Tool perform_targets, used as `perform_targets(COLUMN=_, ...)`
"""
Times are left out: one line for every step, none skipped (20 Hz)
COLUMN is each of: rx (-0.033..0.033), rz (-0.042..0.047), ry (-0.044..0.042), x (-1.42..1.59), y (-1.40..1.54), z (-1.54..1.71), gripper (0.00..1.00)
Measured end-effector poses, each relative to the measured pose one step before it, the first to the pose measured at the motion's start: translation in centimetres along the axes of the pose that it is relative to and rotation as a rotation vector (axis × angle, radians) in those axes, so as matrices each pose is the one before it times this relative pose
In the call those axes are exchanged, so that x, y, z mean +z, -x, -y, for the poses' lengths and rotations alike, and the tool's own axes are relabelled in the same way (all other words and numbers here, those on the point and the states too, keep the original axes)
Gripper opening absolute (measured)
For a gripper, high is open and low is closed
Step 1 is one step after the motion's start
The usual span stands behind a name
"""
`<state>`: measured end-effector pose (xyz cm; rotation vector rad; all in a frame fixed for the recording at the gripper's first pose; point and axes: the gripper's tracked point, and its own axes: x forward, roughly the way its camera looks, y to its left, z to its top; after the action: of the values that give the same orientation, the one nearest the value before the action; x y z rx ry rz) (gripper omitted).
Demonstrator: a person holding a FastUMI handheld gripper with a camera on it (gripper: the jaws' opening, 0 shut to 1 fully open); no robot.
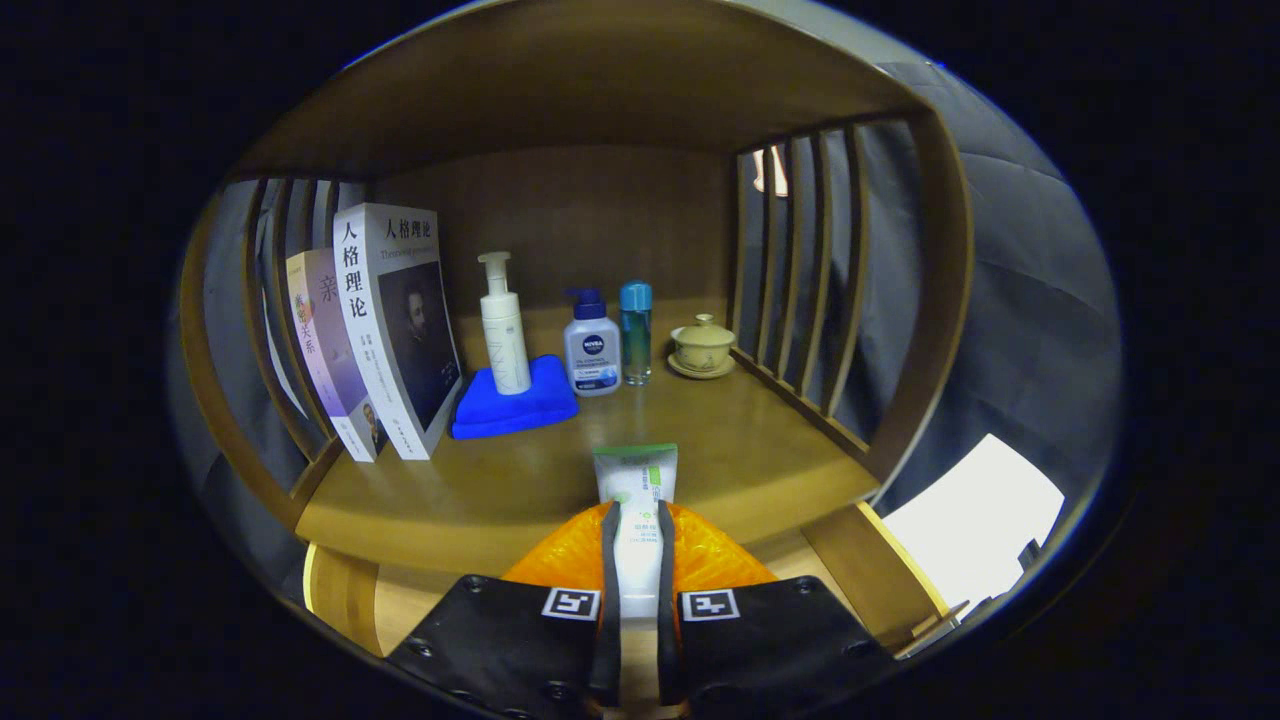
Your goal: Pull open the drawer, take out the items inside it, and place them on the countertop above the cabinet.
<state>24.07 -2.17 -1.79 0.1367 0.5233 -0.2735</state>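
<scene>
Gripper view: the tongs are clamped on a white tube, held upright between both fingers, its green-edged end poking ahead over the wooden countertop.

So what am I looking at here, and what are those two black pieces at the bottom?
Those are the two fingers of a hand-held gripper; a person carries it, and the camera rides on it looking forward along the fingers. Both fingers press on a white tube with a green end, held above the wooden countertop. Something orange lies just under the tube; below it the drawer is pulled open. Beyond the fingers stand books, a pump bottle on a blue cloth, two smaller bottles and a lidded cup.
</scene>
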Motion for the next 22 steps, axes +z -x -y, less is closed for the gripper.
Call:
perform_targets(rx=0.01477, rz=0.00281, ry=0.00089, x=0.043, y=-0.844, z=-0.228, gripper=0.16)
perform_targets(rx=0.01148, rz=-0.00586, ry=-0.00035, x=0.201, y=-0.839, z=-0.28, gripper=0.16)
perform_targets(rx=0.01616, rz=-0.00746, ry=0.0067, x=-0.018, y=-0.617, z=-0.262, gripper=0.16)
perform_targets(rx=0.01768, rz=-0.00825, ry=0.00393, x=-0.14, y=-0.572, z=-0.262, gripper=0.18)
perform_targets(rx=0.01909, rz=-0.00174, ry=0.00363, x=-0.049, y=-0.315, z=-0.306, gripper=0.19)
perform_targets(rx=0.01251, rz=0.01135, ry=0.00877, x=0.344, y=-0.222, z=-0.136, gripper=0.24)
perform_targets(rx=0.00605, rz=0.02736, ry=0.01193, x=0.38, y=-0.144, z=-0.039, gripper=0.28)
perform_targets(rx=0.00075, rz=0.02959, ry=0.00507, x=0.818, y=0.249, z=0.169, gripper=0.32)
perform_targets(rx=0.0043, rz=0.02402, ry=-0.00749, x=0.284, y=0.282, z=-0.192, gripper=0.54)
perform_targets(rx=0.00984, rz=0.02654, ry=-0.01362, x=0.704, y=0.925, z=-0.251, gripper=0.76)
perform_targets(rx=0.00805, rz=0.02913, ry=-0.01309, x=0.538, y=0.689, z=-0.184, gripper=0.98)
perform_targets(rx=-0.00297, rz=0.02879, ry=-0.00652, x=0.708, y=0.802, z=-0.011, gripper=0.97)
perform_targets(rx=-0.00941, rz=0.01824, ry=-0.00185, x=0.387, y=1.081, z=0.266, gripper=0.96)
perform_targets(rx=-0.01212, rz=0.01546, ry=0.00559, x=0.304, y=1.069, z=0.227, gripper=0.96)
perform_targets(rx=-0.00949, rz=0.01146, ry=0.00225, x=0.151, y=1.222, z=0.196, gripper=0.96)
perform_targets(rx=-0.00592, rz=0.0167, ry=-0.00072, x=0.314, y=1.136, z=0.091, gripper=0.96)
perform_targets(rx=-0.00689, rz=0.01687, ry=0.0033, x=0.166, y=1.045, z=0.027, gripper=0.96)
perform_targets(rx=-0.01164, rz=0.01266, ry=0.005, x=0.086, y=1.161, z=0.284, gripper=0.96)
perform_targets(rx=-0.00532, rz=0.01489, ry=0.01062, x=-0.039, y=1.311, z=0.147, gripper=0.96)
perform_targets(rx=-0.00723, rz=0.01045, ry=0.01162, x=-0.162, y=1.275, z=0.089, gripper=0.96)
perform_targets(rx=-0.0006, rz=0.01381, ry=0.00906, x=-0.263, y=1.35, z=-0.001, gripper=0.96)
perform_targets(rx=0.00561, rz=0.01431, ry=0.00521, x=-0.242, y=1.281, z=-0.3, gripper=0.96)
